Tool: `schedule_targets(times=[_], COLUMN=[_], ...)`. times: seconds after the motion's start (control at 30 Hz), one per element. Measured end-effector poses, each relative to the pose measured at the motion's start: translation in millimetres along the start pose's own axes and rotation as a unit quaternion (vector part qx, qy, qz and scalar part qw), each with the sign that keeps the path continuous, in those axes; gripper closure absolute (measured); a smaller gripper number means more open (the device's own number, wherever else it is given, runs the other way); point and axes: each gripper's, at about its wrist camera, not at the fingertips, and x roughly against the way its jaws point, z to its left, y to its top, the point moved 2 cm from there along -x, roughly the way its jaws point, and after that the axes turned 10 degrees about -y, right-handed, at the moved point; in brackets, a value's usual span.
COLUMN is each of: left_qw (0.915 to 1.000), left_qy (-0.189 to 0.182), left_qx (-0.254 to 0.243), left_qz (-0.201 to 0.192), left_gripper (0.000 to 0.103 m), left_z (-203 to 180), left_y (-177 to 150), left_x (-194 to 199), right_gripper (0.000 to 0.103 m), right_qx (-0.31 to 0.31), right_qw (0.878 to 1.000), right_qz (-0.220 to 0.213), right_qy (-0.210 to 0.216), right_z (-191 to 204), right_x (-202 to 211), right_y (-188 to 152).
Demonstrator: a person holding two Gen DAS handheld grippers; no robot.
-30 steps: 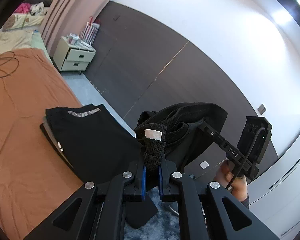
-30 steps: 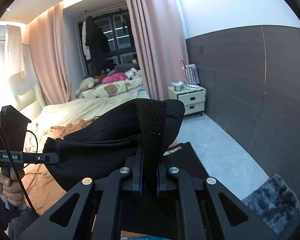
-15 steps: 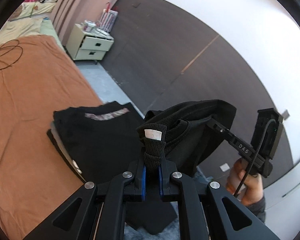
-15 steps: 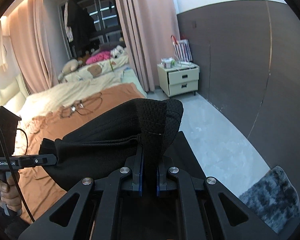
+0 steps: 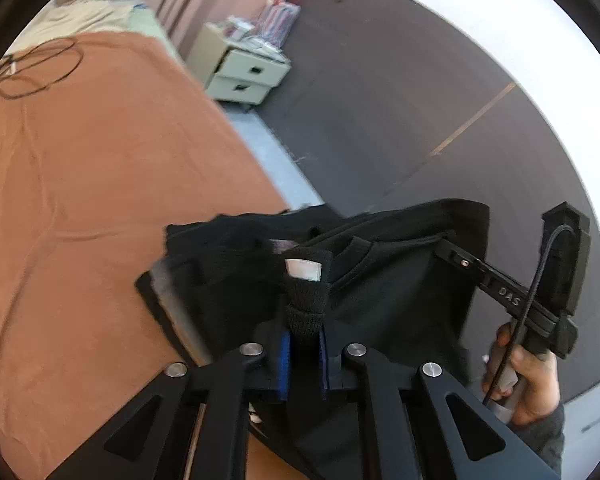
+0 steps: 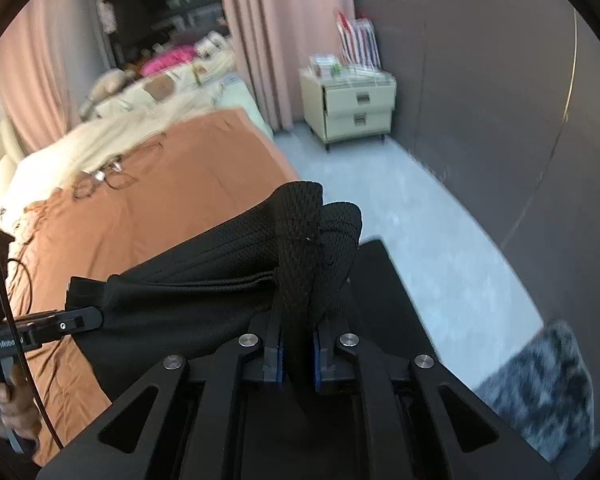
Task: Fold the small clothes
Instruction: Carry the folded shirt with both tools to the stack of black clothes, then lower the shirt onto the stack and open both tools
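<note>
A small black knit garment (image 5: 400, 292) hangs stretched between both grippers above the bed's corner. My left gripper (image 5: 304, 352) is shut on one bunched end with a white label. My right gripper (image 6: 298, 354) is shut on the other bunched end (image 6: 312, 248). Each gripper shows in the other's view, the right one (image 5: 456, 258) at the right and the left one (image 6: 88, 316) at the left. A stack of folded black clothes (image 5: 220, 276) lies on the orange bedspread (image 5: 80, 200) right under the garment; it also shows in the right wrist view (image 6: 384, 292).
A cream nightstand (image 6: 352, 110) stands by the dark wall. A black cable (image 5: 36, 68) lies on the far bedspread. Pillows and soft toys (image 6: 160, 76) sit at the bed's head. A grey rug (image 6: 540, 380) lies on the pale floor to the right.
Both grippers have tilted down and moved with the garment toward the bed. The garment now hangs lower, right over the folded stack. Both stay shut.
</note>
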Motion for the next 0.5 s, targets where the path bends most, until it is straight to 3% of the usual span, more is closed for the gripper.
schedule_targets(times=[0.03, 0.1, 0.13, 0.27, 0.5], left_qw=[0.9999, 0.9994, 0.9991, 0.9988, 0.9986], left_qy=[0.007, 0.026, 0.032, 0.039, 0.049], left_qx=[0.006, 0.017, 0.021, 0.029, 0.015], left_qz=[0.004, 0.013, 0.017, 0.008, 0.013], left_gripper=[0.089, 0.086, 0.084, 0.054, 0.046], left_z=[6.0, 16.8, 21.4, 31.9, 19.4], left_y=[0.8, 0.4, -0.6, -8.0, -25.5], left_x=[-3.8, -7.2, -6.3, 9.5, 53.5], right_gripper=[0.078, 0.018, 0.014, 0.014, 0.014], right_qx=[-0.001, 0.003, -0.001, -0.02, -0.046], right_qw=[1.0, 0.999, 0.999, 0.998, 0.998], right_qz=[0.009, 0.01, 0.005, 0.005, 0.0], right_qy=[-0.015, -0.051, -0.053, -0.058, -0.039], right_z=[-7.3, -3.9, -3.4, -3.7, -21.2], right_x=[-0.5, 3.0, 9.2, 34.5, 91.6], right_y=[-0.8, -1.8, -1.9, -12.5, -56.8])
